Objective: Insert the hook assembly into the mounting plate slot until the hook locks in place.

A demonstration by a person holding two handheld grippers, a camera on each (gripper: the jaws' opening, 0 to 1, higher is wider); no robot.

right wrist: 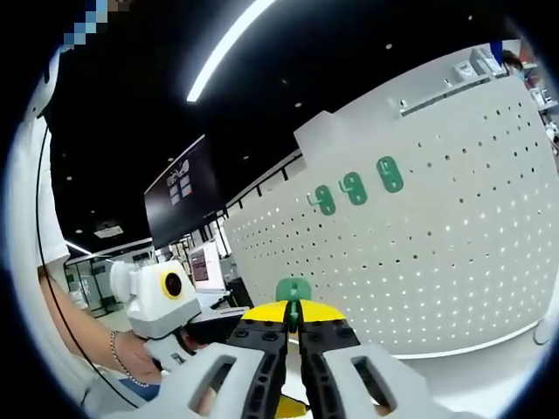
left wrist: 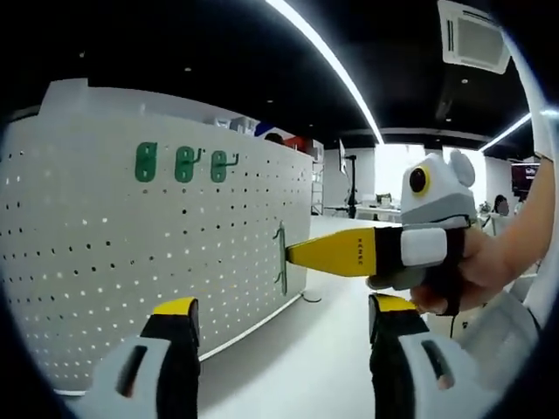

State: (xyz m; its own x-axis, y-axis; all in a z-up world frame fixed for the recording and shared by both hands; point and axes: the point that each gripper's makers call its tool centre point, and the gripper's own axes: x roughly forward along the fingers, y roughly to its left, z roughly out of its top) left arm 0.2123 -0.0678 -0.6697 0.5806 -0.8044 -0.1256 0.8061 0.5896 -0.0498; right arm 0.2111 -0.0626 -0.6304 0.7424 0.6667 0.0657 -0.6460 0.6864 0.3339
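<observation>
A white perforated mounting plate (left wrist: 157,236) stands upright, with three green hooks (left wrist: 183,163) hung near its top. In the left gripper view my left gripper (left wrist: 275,319) is open with nothing between its yellow-tipped fingers. My right gripper (left wrist: 288,253) comes in from the right and presses a green hook (left wrist: 280,257) against the plate's edge region. In the right gripper view my right gripper (right wrist: 293,325) is shut on that green hook (right wrist: 293,290), in front of the plate (right wrist: 419,244). The three hung hooks (right wrist: 354,188) sit above.
A person's hand (left wrist: 476,266) holds the right gripper. The other gripper (right wrist: 162,301) and a forearm with a bracelet (right wrist: 122,367) show at lower left. Behind are an office room, ceiling light strips (left wrist: 327,61) and a dark screen (right wrist: 183,201).
</observation>
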